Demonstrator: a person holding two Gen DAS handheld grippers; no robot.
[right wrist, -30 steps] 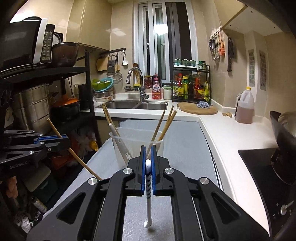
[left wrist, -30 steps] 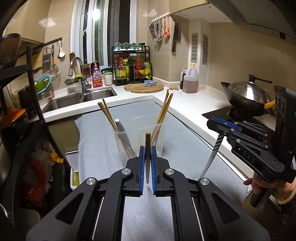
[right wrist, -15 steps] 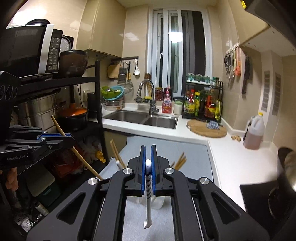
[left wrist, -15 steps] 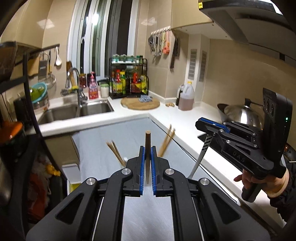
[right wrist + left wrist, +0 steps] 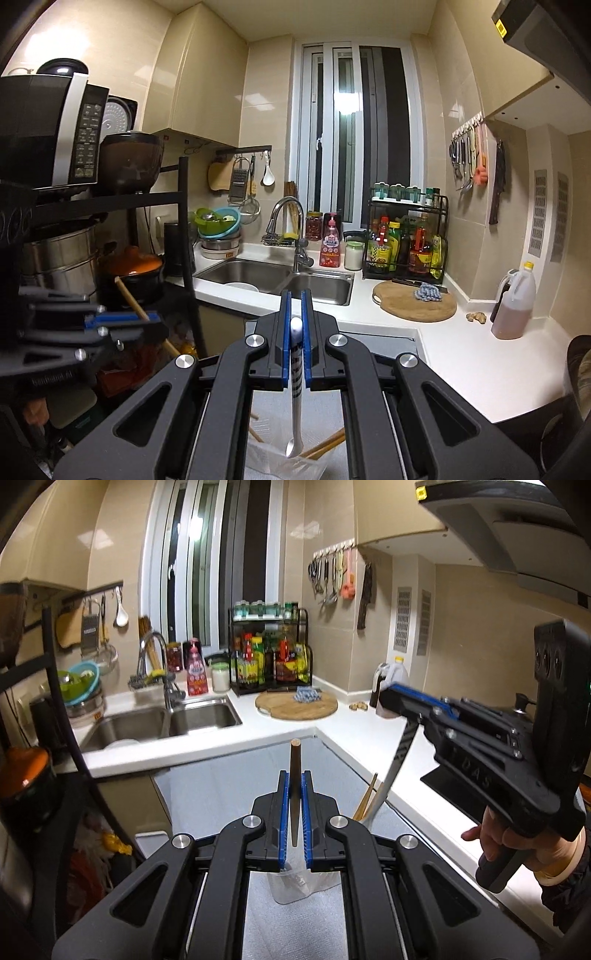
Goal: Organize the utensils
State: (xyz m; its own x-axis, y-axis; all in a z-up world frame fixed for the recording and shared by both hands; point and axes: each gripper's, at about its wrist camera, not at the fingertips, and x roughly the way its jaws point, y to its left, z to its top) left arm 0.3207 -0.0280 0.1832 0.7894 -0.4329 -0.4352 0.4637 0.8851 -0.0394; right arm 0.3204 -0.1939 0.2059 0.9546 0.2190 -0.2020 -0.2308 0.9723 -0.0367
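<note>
While both grippers hang high over the grey mat [image 5: 229, 797], each has its jaws pressed together on a utensil. The left gripper [image 5: 294, 812] clamps a brown chopstick [image 5: 294, 768], which stands upright between the blue pads with its blunt end rising above them. The right gripper [image 5: 295, 339] clamps a white spoon [image 5: 296, 380] with dark bands on its handle; the handle runs down between the pads and the small bowl hangs low, just above a clear cup [image 5: 280, 465] on the mat. From the left wrist view the right gripper [image 5: 400, 705] sits to the right over the white counter [image 5: 295, 731], the spoon [image 5: 397, 764] slanting down toward chopsticks [image 5: 365, 797] that poke up beside the left gripper. A cup [image 5: 295, 882] shows below the left jaws. From the right wrist view the left gripper [image 5: 147, 321] sits at left, its chopstick [image 5: 129, 295] angled.
</note>
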